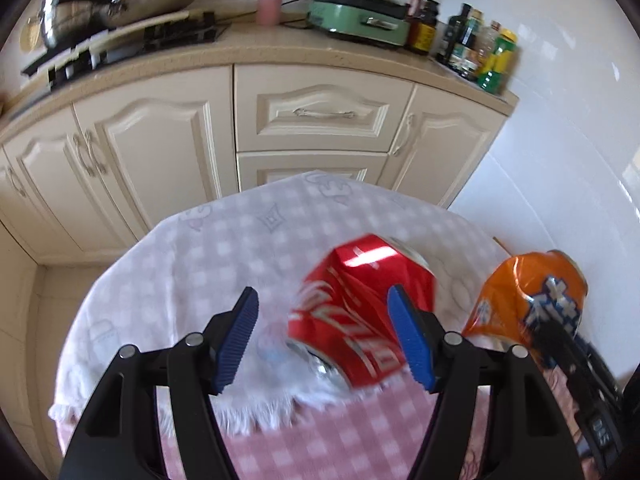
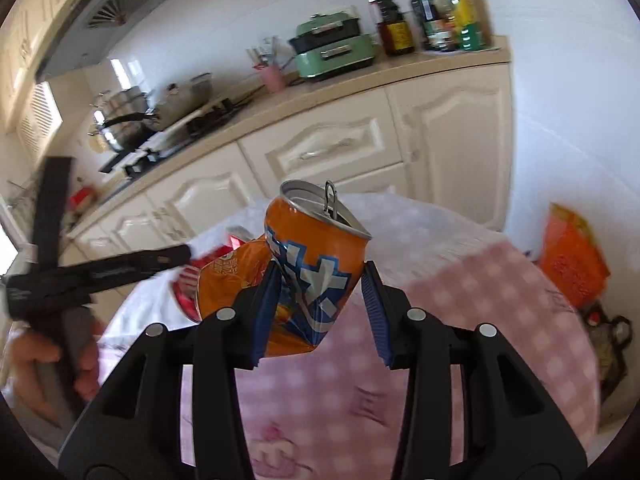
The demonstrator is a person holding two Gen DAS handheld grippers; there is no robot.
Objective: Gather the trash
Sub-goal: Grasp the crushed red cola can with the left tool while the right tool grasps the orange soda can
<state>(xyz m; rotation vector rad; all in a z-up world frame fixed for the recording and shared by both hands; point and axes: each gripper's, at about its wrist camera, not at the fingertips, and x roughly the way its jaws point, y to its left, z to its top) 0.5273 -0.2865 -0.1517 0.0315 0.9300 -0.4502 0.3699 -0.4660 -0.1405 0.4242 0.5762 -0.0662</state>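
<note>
— Start closest in. What does the right gripper (image 2: 320,300) have?

— The dented orange can (image 2: 308,276), pinched across its middle between the blue pads, lifted clear of the pink checked tablecloth (image 2: 460,320). Its open top with the pull tab tilts up and away from the fingers.

— And the left gripper (image 1: 322,340)?

— Jaws spread wide, gripping nothing. The crushed red can (image 1: 356,312) lies on the white cloth (image 1: 200,260) just ahead, but off centre: its body sits toward the right-hand finger (image 1: 412,344), which overlaps it in the left wrist view. Whether that pad touches the can I cannot tell.

— Which way does the red can's long axis run?

— Slanting, from its silver end nearest the fingers up and away to the right. So it lies roughly along the fingers' line rather than across it, and my judgement is that the left hand needs to shift right to straddle it.

— Which hand is nearer to it?

— The left, plainly; the right one is occupied. Beyond the table stand the cream cabinets (image 1: 160,152) and the counter (image 1: 280,48).
</note>
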